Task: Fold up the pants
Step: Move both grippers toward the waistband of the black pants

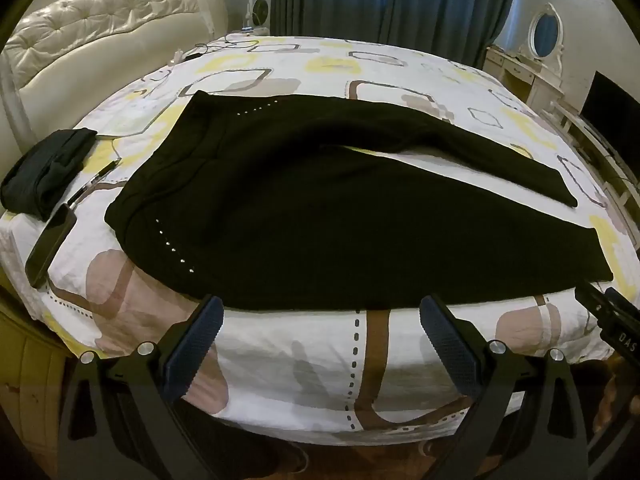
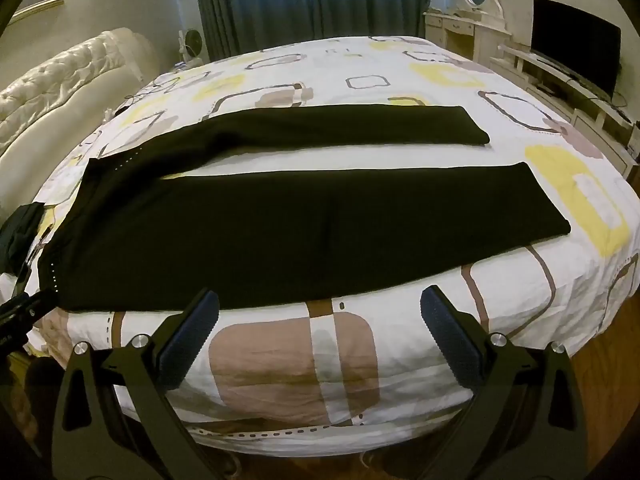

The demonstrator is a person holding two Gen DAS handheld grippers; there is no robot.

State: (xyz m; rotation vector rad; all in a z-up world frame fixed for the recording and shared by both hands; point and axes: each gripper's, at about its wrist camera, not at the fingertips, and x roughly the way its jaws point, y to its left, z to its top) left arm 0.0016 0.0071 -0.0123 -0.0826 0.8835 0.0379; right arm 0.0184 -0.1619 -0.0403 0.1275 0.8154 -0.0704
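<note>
Black pants (image 1: 320,208) lie flat on the patterned bed sheet (image 1: 320,360), waist to the left, both legs stretched to the right with a strip of sheet between them. They also show in the right wrist view (image 2: 280,224). My left gripper (image 1: 320,316) is open and empty, held just before the pants' near edge, near the waist end. My right gripper (image 2: 320,308) is open and empty, just before the near leg's edge. The right gripper's tip shows at the right edge of the left wrist view (image 1: 612,320).
A folded dark garment (image 1: 44,172), a pen (image 1: 100,176) and a phone (image 1: 50,248) lie on the bed left of the waist. The padded headboard (image 1: 100,28) is far left. A dresser with mirror (image 2: 476,28) and a TV (image 2: 572,48) stand to the right.
</note>
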